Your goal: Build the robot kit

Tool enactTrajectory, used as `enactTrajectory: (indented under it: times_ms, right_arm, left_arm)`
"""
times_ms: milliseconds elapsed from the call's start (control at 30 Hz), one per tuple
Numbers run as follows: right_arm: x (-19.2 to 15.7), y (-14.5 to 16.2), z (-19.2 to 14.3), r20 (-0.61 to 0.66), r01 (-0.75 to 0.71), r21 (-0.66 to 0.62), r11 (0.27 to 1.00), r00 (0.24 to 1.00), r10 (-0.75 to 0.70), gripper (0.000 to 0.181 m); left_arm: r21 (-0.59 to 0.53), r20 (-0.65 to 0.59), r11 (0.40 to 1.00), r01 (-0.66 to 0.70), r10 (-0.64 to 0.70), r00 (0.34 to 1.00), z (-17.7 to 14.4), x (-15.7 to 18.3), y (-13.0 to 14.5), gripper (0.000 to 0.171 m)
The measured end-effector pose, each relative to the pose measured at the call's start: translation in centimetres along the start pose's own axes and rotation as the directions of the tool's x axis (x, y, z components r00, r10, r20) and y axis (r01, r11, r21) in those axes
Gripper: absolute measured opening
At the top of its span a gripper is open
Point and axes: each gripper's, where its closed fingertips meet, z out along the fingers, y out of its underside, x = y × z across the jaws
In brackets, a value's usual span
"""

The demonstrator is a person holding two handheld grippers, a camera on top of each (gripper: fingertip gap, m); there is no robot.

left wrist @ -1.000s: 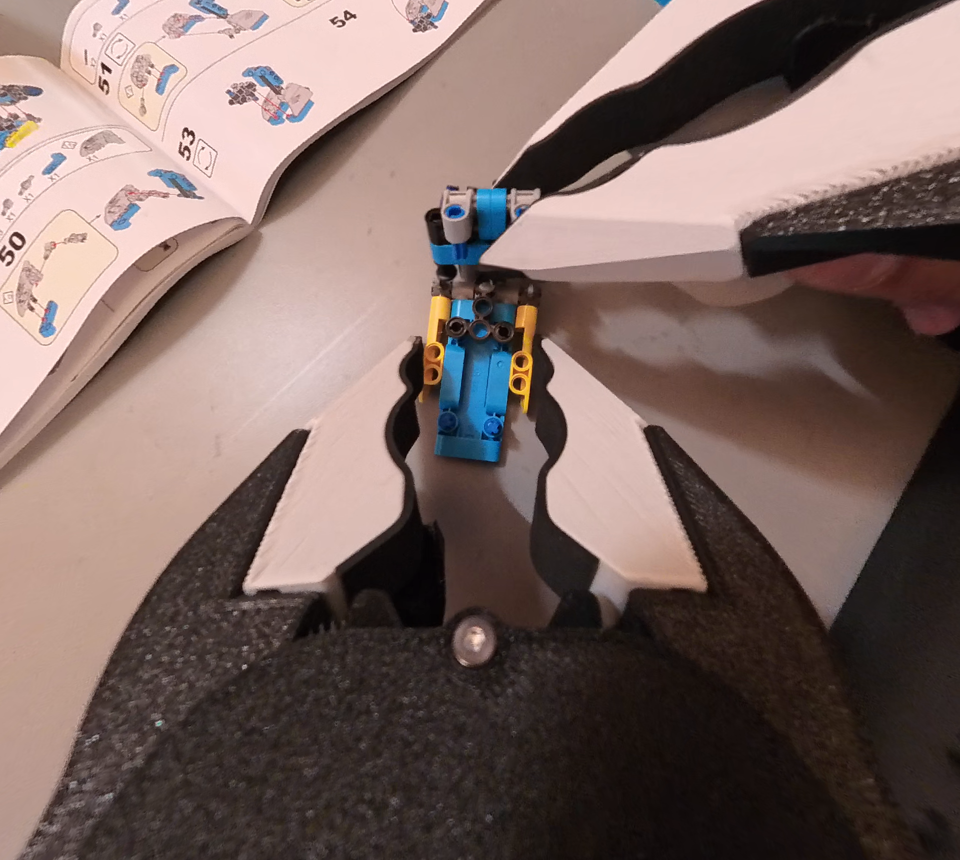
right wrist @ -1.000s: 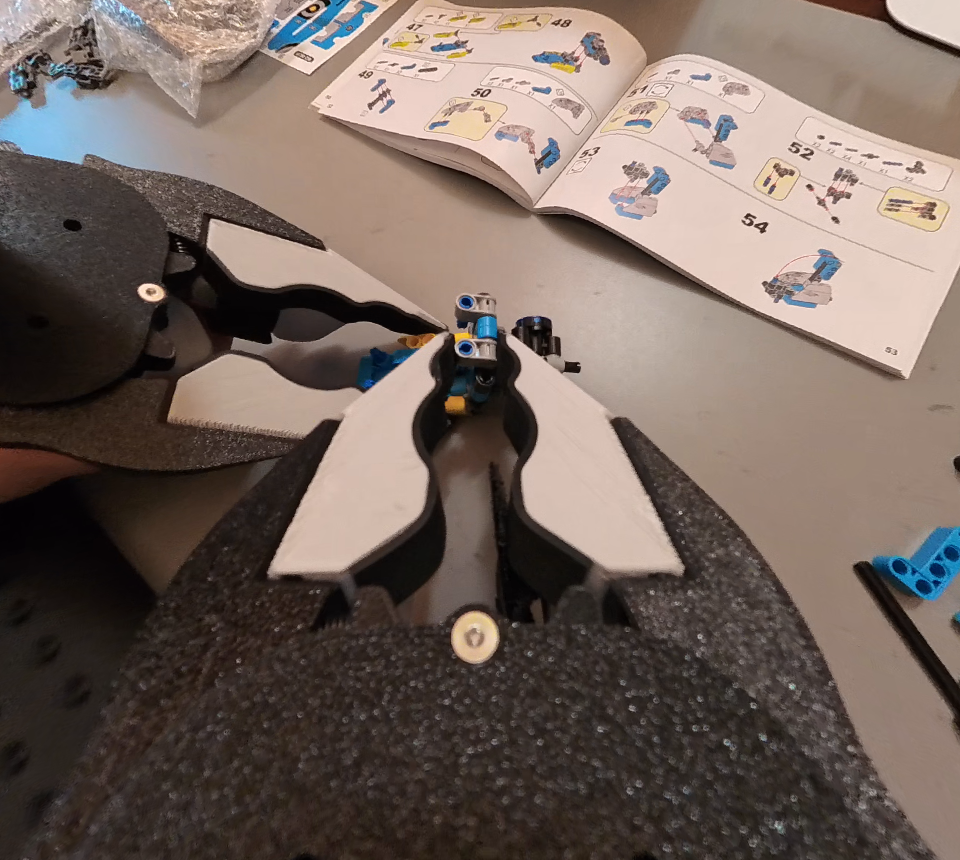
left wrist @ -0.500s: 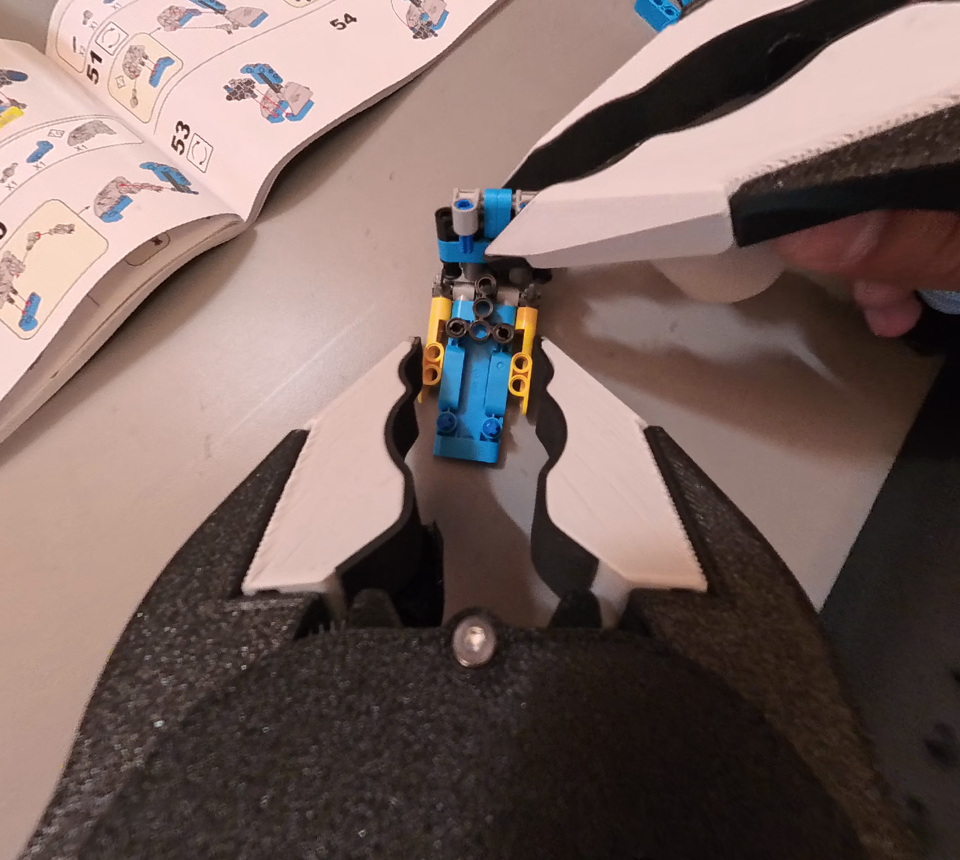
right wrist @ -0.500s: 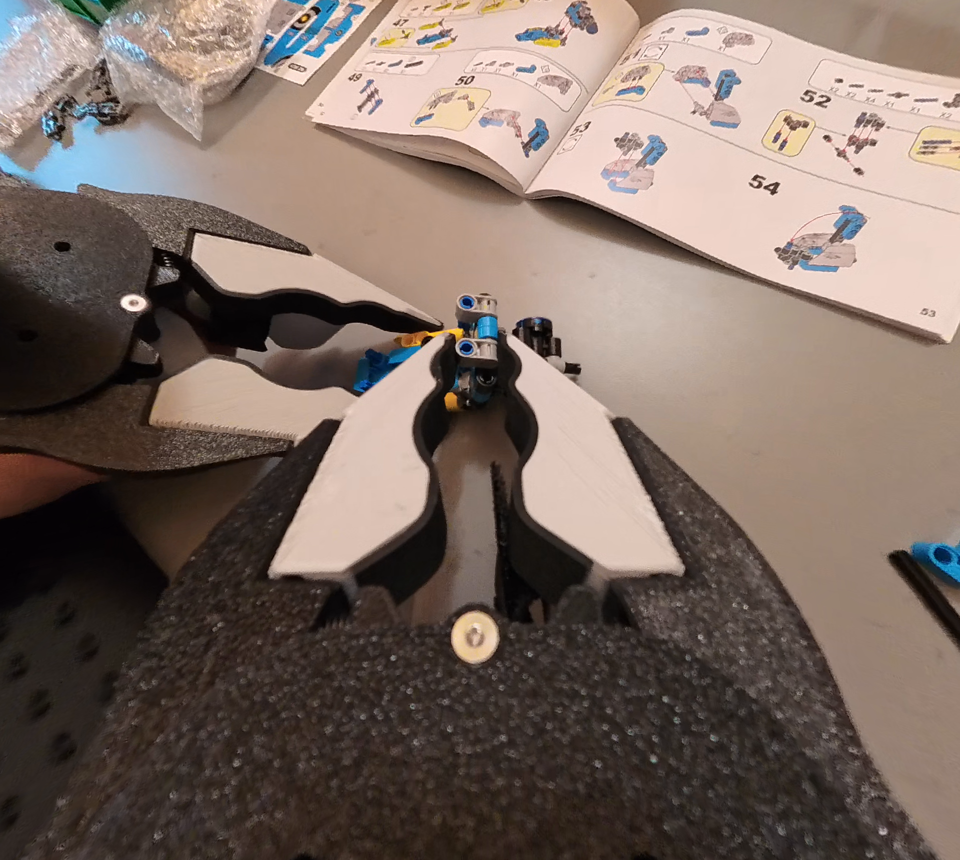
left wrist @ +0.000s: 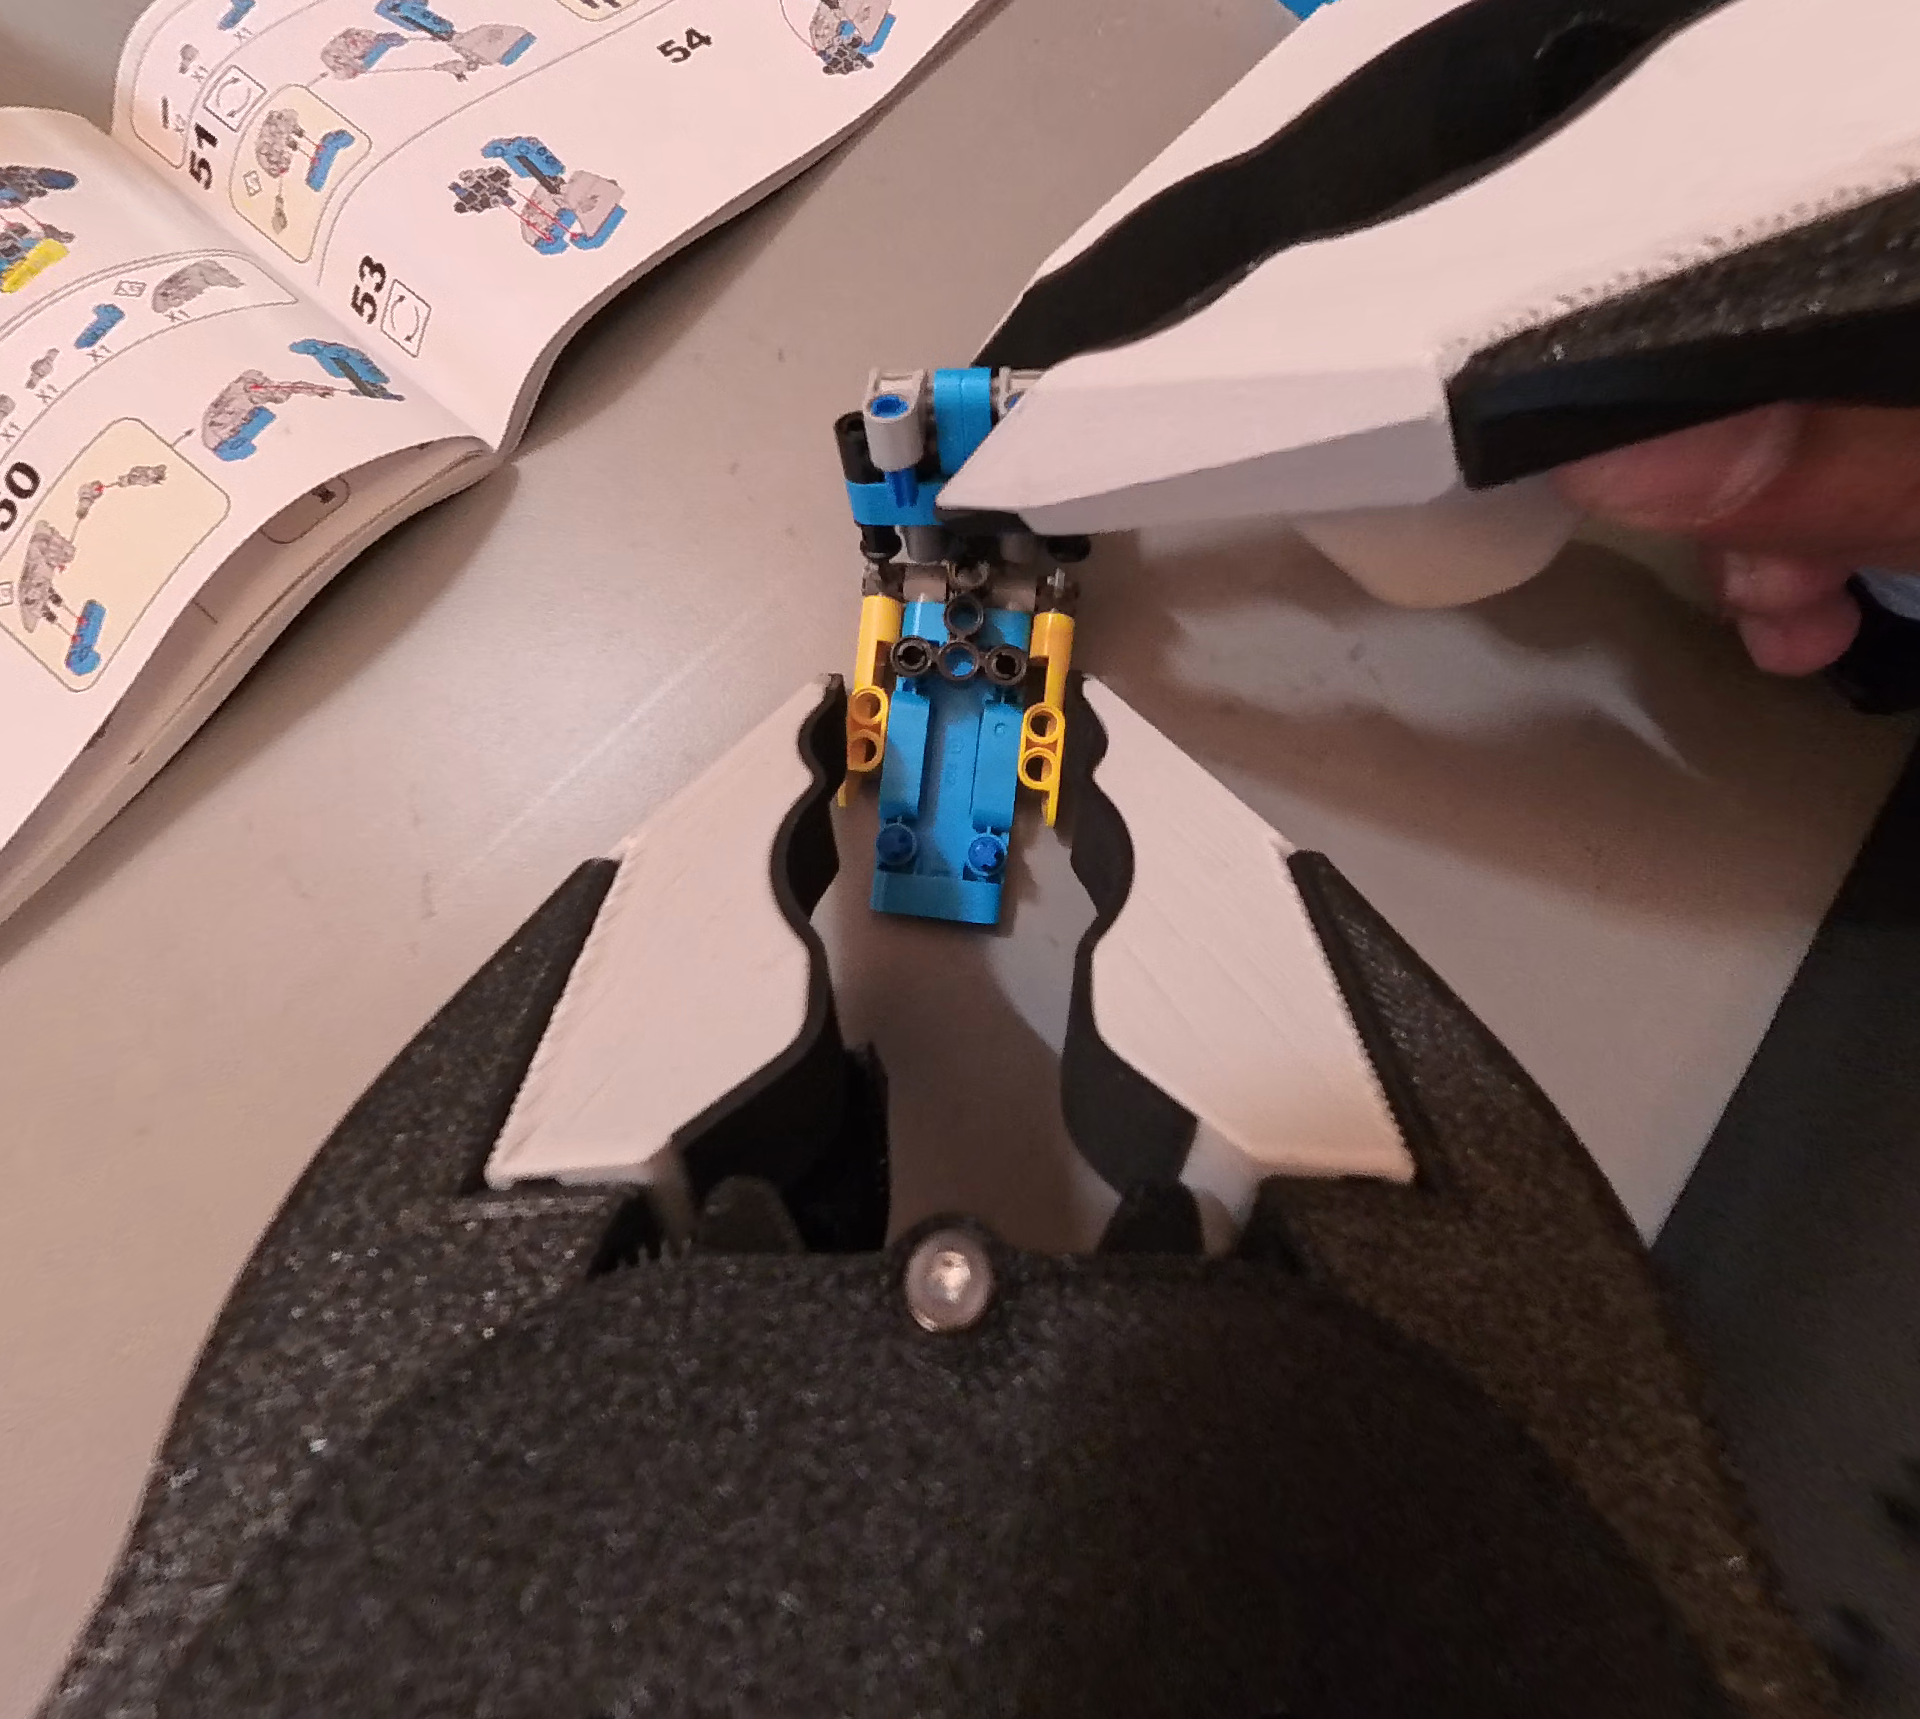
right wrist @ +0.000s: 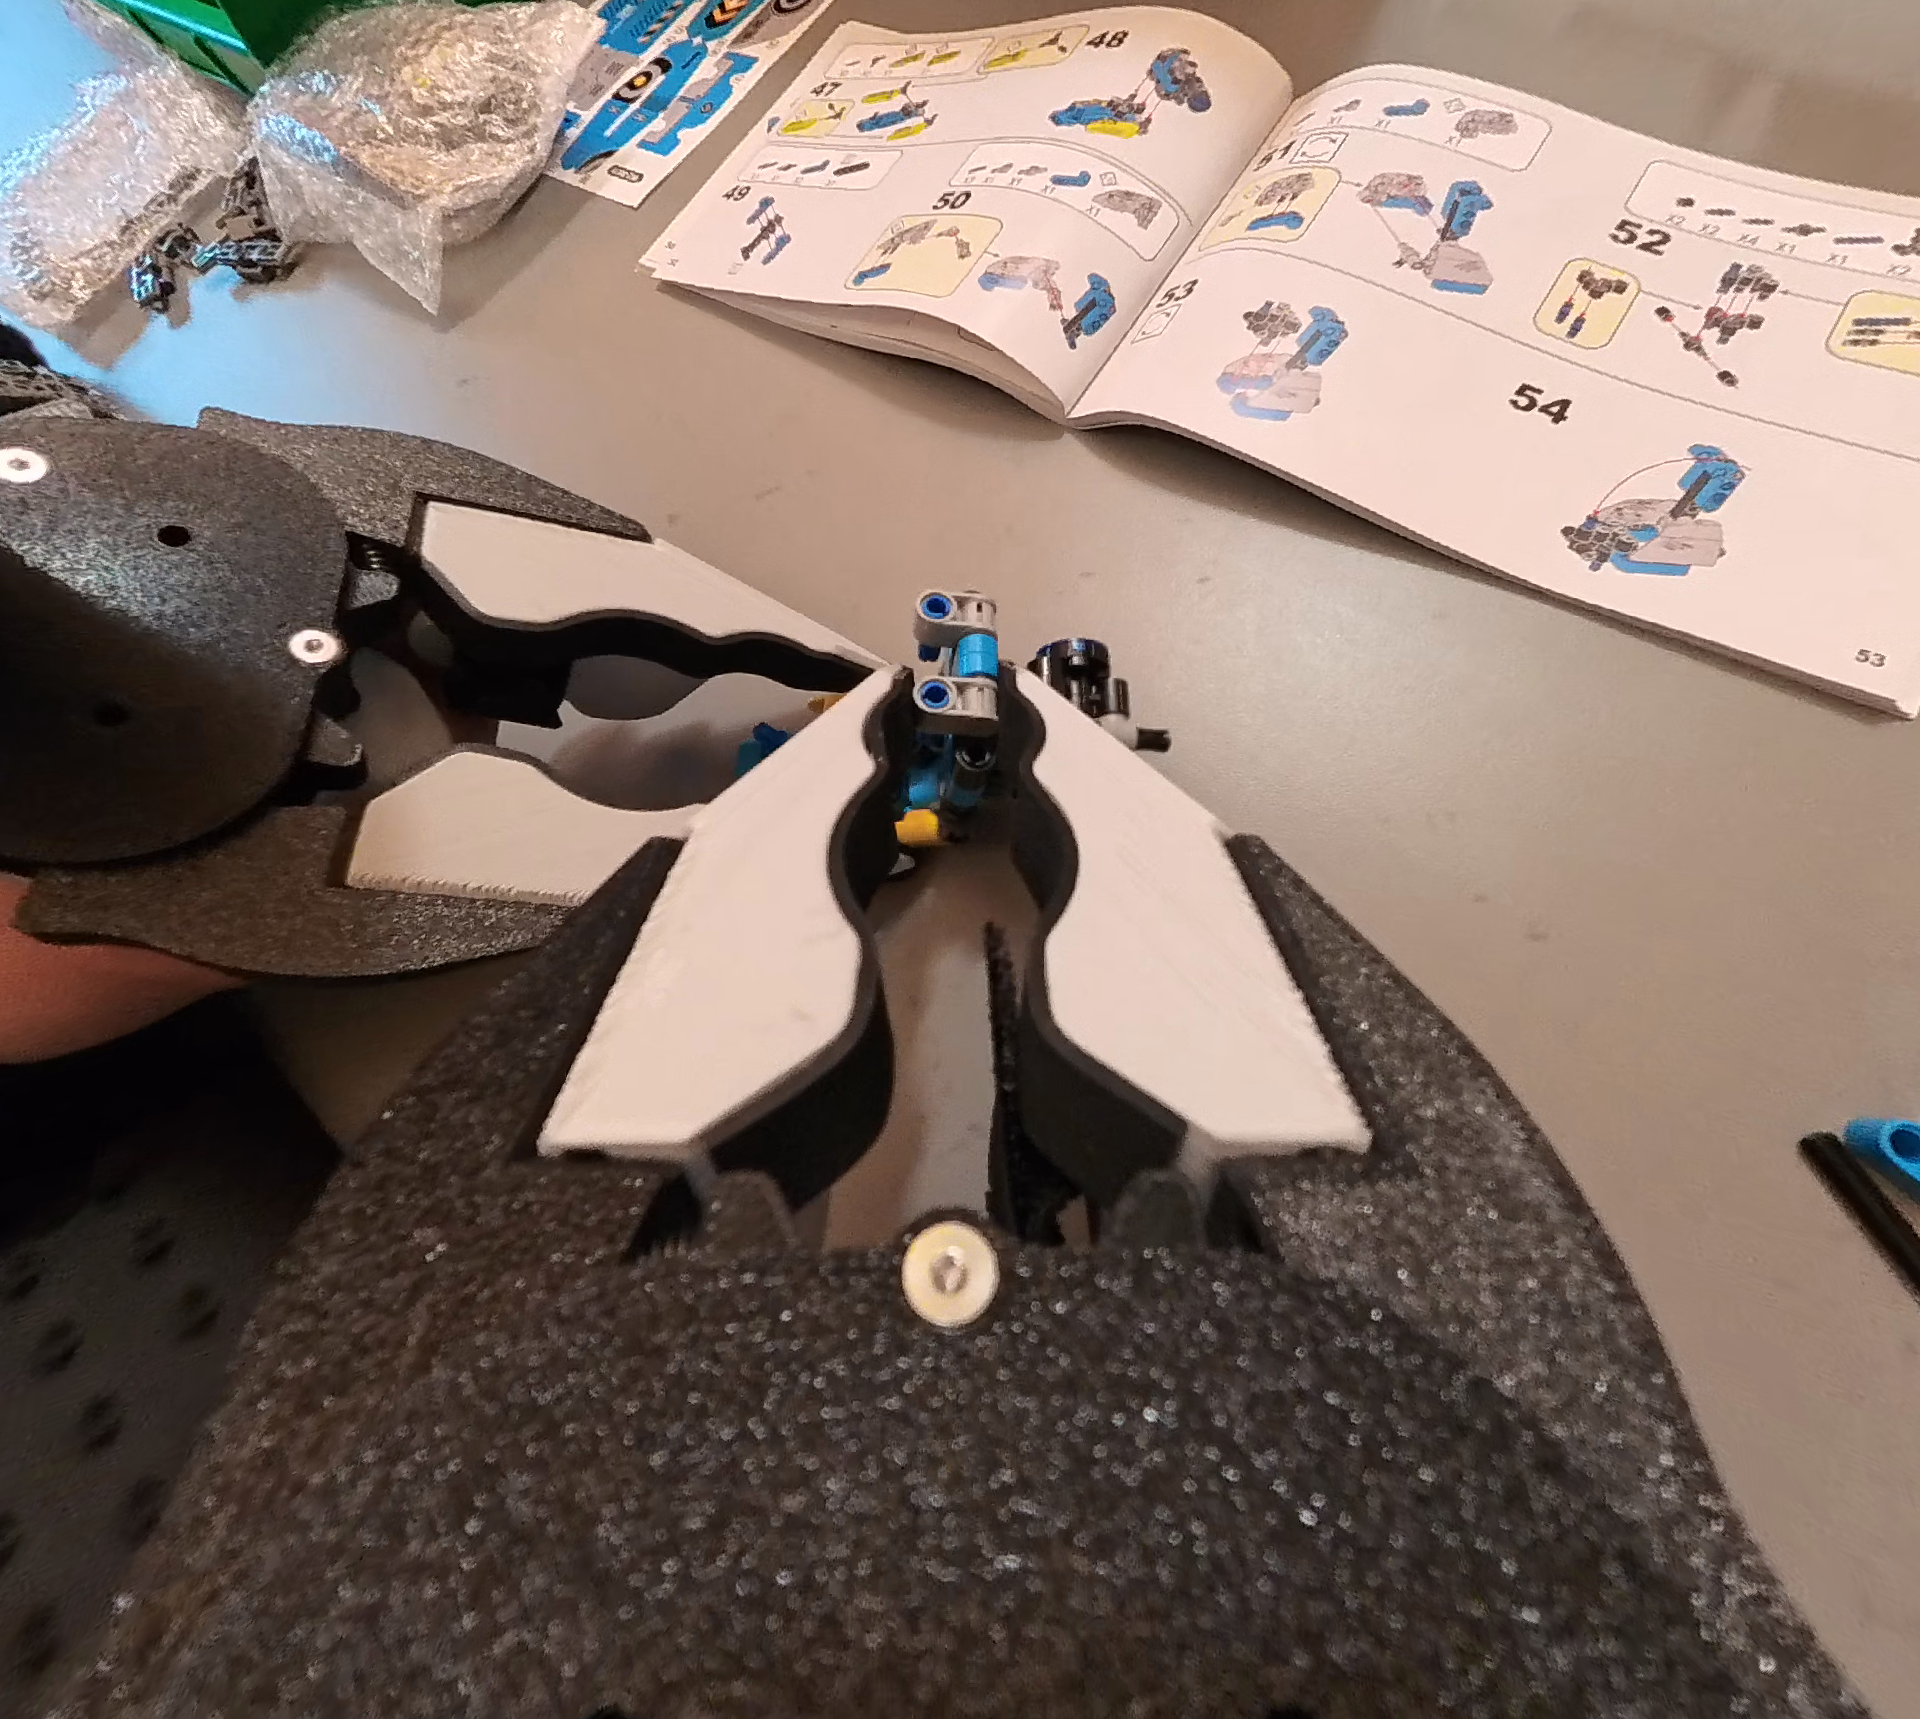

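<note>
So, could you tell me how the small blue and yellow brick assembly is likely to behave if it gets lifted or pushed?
The brick assembly looks stiff and probably light, being small plastic beams. Its pinned joints could pop apart under uneven force, since the left gripper and right gripper clamp opposite ends. Its flat blue base suggests sliding on the table, not rolling.

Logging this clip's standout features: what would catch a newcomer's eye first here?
The small blue and yellow brick model at table centre, with the left gripper closed on its sides and the right gripper closed on its grey and blue end. Behind it lies an open instruction booklet, with bubble-wrap bags at far left.
</note>
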Motion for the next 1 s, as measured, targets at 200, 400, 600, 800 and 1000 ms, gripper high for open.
enactTrajectory:
  times_ms: [200,400,600,800,1000]
  right_arm:
    - [-0.3,-0.1,0.2,-0.049,0.045,-0.009,0.999,0.998,-0.045,0.015]
    - [-0.7,0.1,0.2,-0.098,0.115,-0.024,0.993,0.988,-0.117,0.015]
    - [-0.4,0.2,0.3,-0.125,0.128,-0.027,0.991,0.984,-0.131,0.015]
    - [0.1,0.3,0.2,-0.068,0.037,-0.026,0.999,0.997,-0.039,0.015]
    - [0.6,0.5,0.3,-0.010,-0.060,-0.032,0.998,0.998,0.060,0.015]
  left_arm:
    - [-0.004,0.019,1.000,-0.007,0.007,1.000,0.1,0.0,-0.1,0.041]
    - [-0.001,0.007,1.000,0.016,-0.016,1.000,0.1,0.0,-0.1,0.041]
    - [0.032,-0.019,0.998,0.063,-0.062,0.998,-0.1,0.0,-0.6,0.041]
    - [0.047,0.019,0.999,-0.019,0.019,1.000,-0.1,0.0,-0.9,0.041]
    - [0.059,0.041,0.997,-0.045,0.042,0.998,-0.1,-0.1,-1.1,0.041]
